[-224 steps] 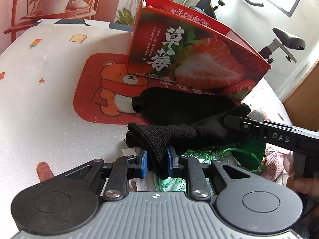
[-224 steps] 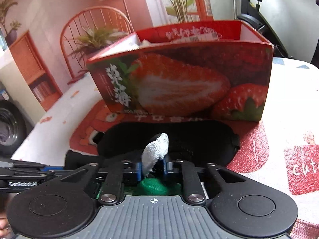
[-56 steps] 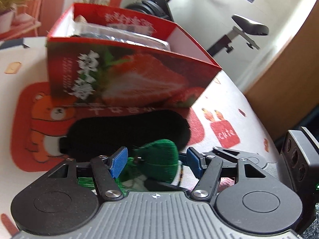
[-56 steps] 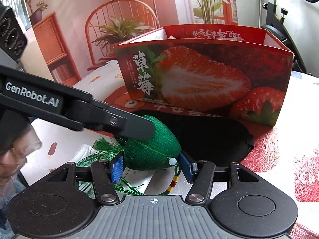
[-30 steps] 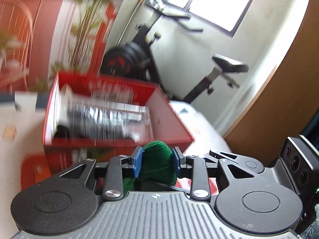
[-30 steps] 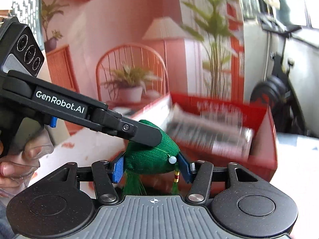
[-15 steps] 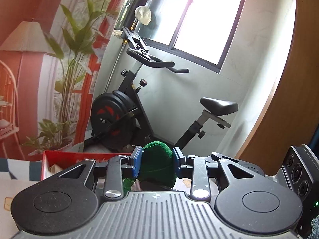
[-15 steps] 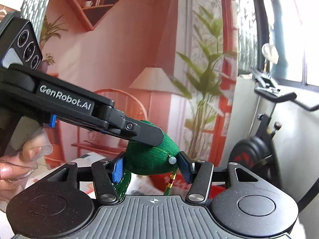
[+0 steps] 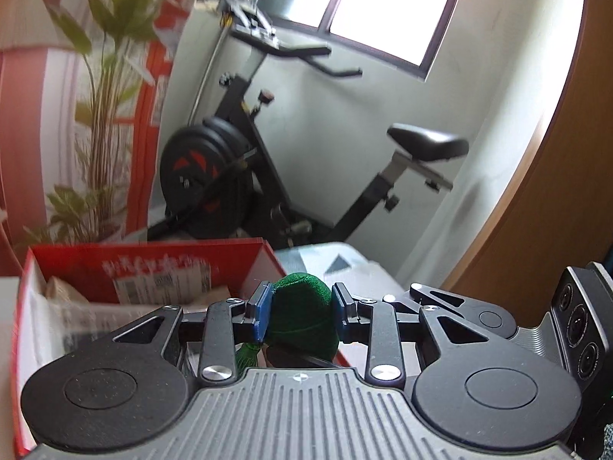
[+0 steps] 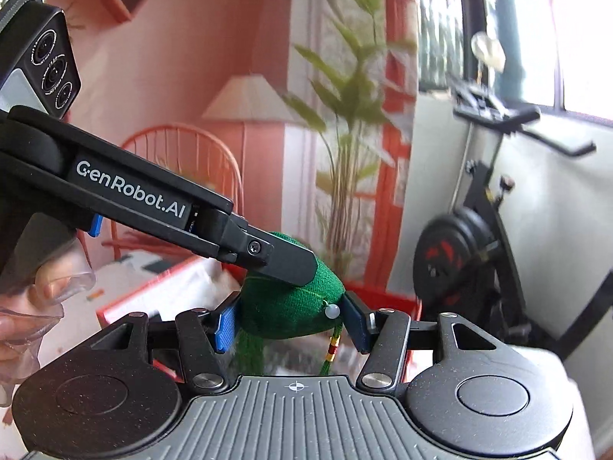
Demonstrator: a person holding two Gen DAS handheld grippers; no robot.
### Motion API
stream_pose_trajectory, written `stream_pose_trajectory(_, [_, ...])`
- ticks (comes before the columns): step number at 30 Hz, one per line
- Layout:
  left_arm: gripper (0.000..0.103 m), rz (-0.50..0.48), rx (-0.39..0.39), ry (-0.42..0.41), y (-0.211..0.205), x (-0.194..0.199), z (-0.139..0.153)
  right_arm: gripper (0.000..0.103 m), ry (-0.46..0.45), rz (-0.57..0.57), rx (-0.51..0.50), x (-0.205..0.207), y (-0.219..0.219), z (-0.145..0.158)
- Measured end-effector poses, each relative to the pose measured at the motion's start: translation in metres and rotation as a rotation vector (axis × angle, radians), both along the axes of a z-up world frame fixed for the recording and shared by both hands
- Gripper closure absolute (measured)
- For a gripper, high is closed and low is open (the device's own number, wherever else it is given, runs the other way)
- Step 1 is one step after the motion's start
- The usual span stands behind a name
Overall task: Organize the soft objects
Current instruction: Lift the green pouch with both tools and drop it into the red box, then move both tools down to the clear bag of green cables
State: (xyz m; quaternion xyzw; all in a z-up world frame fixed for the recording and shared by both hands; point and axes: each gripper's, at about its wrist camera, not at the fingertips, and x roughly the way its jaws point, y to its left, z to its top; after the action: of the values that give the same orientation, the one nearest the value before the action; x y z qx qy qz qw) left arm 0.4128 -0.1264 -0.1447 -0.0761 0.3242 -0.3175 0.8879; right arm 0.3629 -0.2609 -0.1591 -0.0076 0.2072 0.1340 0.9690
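Observation:
A stuffed green fabric pouch [image 9: 302, 316] with a white bead, a beaded cord and green tassels hangs in the air. Both grippers grip it at once. My left gripper [image 9: 300, 312] is shut on it, blue pads pressed to its sides. My right gripper [image 10: 291, 318] is shut on the same green pouch [image 10: 289, 312], with a left finger [image 10: 283, 260] lying across its top. Below and ahead stands the open red strawberry box [image 9: 153, 264], holding papers and packets. In the right wrist view the red box [image 10: 383, 297] shows just behind the pouch.
A black exercise bike [image 9: 245, 161] stands behind the table by the window. A tall potted plant [image 9: 99, 107] is at the left. A wooden panel [image 9: 555, 211] rises at the right. A hand in a clear glove [image 10: 38, 299] holds the left gripper. The white table [image 9: 345, 264] extends past the box.
Both grippers have travelled together with the green pouch towards the red box. The box has come back into the left view, and its rim shows behind the pouch in the right view.

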Motion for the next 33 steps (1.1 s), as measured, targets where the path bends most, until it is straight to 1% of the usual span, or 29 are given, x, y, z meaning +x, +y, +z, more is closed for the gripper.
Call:
stream_pose_trajectory(3, [0.067, -0.016, 0.026, 0.015, -0.007, 0.002, -0.008, 0.05, 0.032, -0.017, 0.007, -0.002, -0.004, -0.014])
stream_pose_trajectory(6, [0.061, -0.025, 0.047, 0.005, -0.007, 0.0, -0.007, 0.043, 0.049, -0.061, -0.001, -0.006, -0.006, -0.024])
stream_pose_trajectory(8, [0.052, -0.02, 0.056, -0.011, -0.001, -0.003, -0.002, 0.04, 0.056, -0.086, -0.009, -0.011, -0.008, -0.029])
stream_pose_trajectory(10, [0.049, -0.005, 0.063, -0.026, 0.007, -0.007, 0.002, 0.039, 0.066, -0.103, -0.008, -0.015, -0.009, -0.033])
stream_pose_trajectory(14, [0.048, 0.039, 0.073, -0.031, 0.032, -0.02, 0.007, 0.037, 0.071, -0.134, 0.001, -0.032, -0.009, -0.038])
stream_pose_trajectory(15, [0.048, 0.049, 0.078, -0.032, 0.04, -0.025, 0.007, 0.037, 0.069, -0.142, 0.011, -0.038, -0.009, -0.038])
stream_pose_trajectory(17, [0.048, 0.065, 0.09, -0.032, 0.053, -0.036, 0.008, 0.03, 0.066, -0.161, 0.041, -0.051, -0.008, -0.039])
stream_pose_trajectory(20, [0.048, 0.086, 0.115, -0.024, 0.078, -0.058, 0.006, 0.03, 0.061, -0.161, 0.083, -0.072, -0.002, -0.04])
stream_pose_trajectory(23, [0.048, 0.115, 0.124, 0.006, 0.102, -0.079, 0.001, 0.03, 0.068, -0.135, 0.106, -0.092, 0.011, -0.043])
stream_pose_trajectory(26, [0.048, 0.153, 0.124, 0.049, 0.128, -0.105, -0.011, 0.03, 0.094, -0.101, 0.128, -0.109, 0.029, -0.048])
stream_pose_trajectory(29, [0.048, 0.195, 0.123, 0.102, 0.148, -0.13, -0.027, 0.031, 0.142, -0.06, 0.157, -0.123, 0.045, -0.056])
stream_pose_trajectory(33, [0.048, 0.25, 0.117, 0.195, 0.168, -0.158, -0.054, 0.032, 0.219, -0.003, 0.16, -0.138, 0.068, -0.07])
